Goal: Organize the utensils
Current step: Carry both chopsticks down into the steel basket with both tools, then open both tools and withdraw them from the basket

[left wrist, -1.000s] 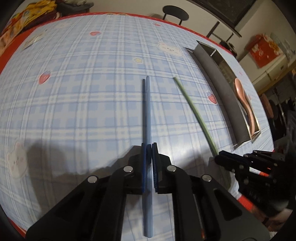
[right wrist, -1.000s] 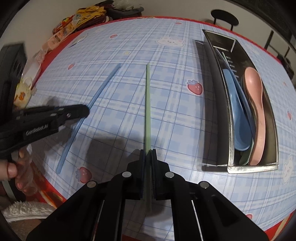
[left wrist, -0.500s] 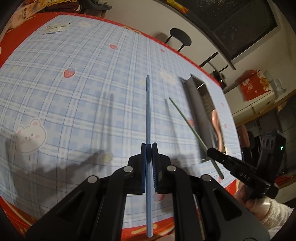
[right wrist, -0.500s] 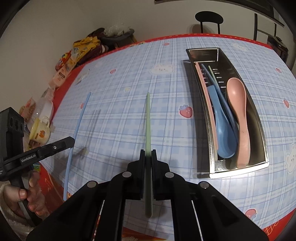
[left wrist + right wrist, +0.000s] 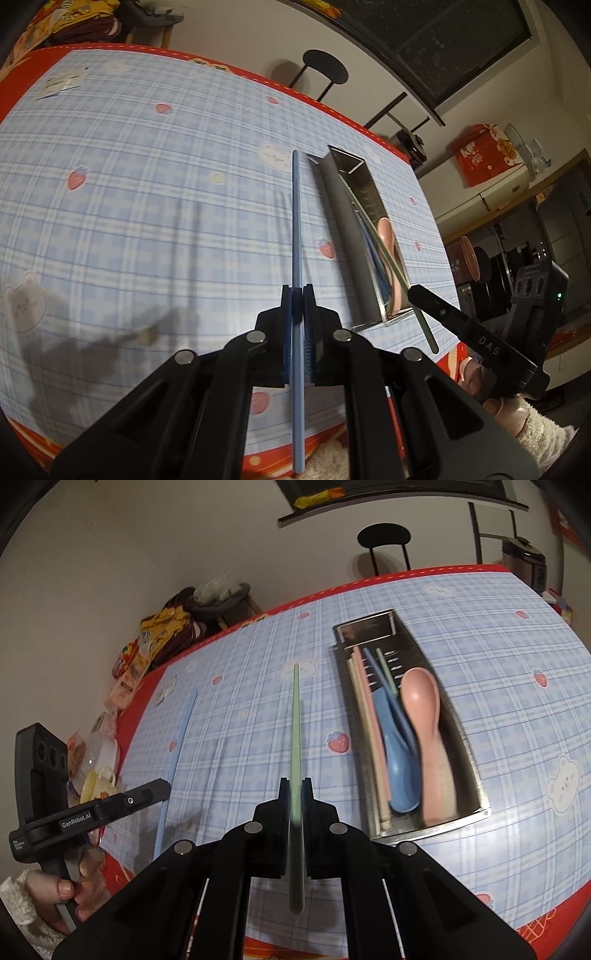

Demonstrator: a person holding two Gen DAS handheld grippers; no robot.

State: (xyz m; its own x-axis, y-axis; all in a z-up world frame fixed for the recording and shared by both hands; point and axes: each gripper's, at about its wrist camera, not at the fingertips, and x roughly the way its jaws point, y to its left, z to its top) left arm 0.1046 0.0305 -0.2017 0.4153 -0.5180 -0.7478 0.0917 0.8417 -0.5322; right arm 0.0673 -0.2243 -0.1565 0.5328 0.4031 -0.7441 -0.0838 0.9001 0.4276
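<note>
My left gripper (image 5: 297, 295) is shut on a blue chopstick (image 5: 296, 221) held in the air above the checked tablecloth, left of the steel utensil tray (image 5: 345, 229). My right gripper (image 5: 295, 788) is shut on a green chopstick (image 5: 295, 716), also lifted, left of the same tray (image 5: 469, 746). The tray holds a pink spoon (image 5: 424, 716), a blue spoon (image 5: 399, 760) and several chopsticks. In the left wrist view the right gripper (image 5: 415, 290) hangs over the tray's near end with the green chopstick (image 5: 384, 247). In the right wrist view the left gripper (image 5: 164, 786) carries the blue chopstick (image 5: 177, 738).
The blue checked tablecloth (image 5: 517, 664) has a red border. Snack packets (image 5: 140, 657) and a small cup (image 5: 98, 782) crowd the table's left edge. A black stool (image 5: 384, 539) stands beyond the far edge. A hand in a fleecy sleeve (image 5: 55, 893) grips the left tool.
Both grippers have risen from the table, each lifting its chopstick off the cloth. The right gripper has shifted toward the tray, and both views now look from higher up.
</note>
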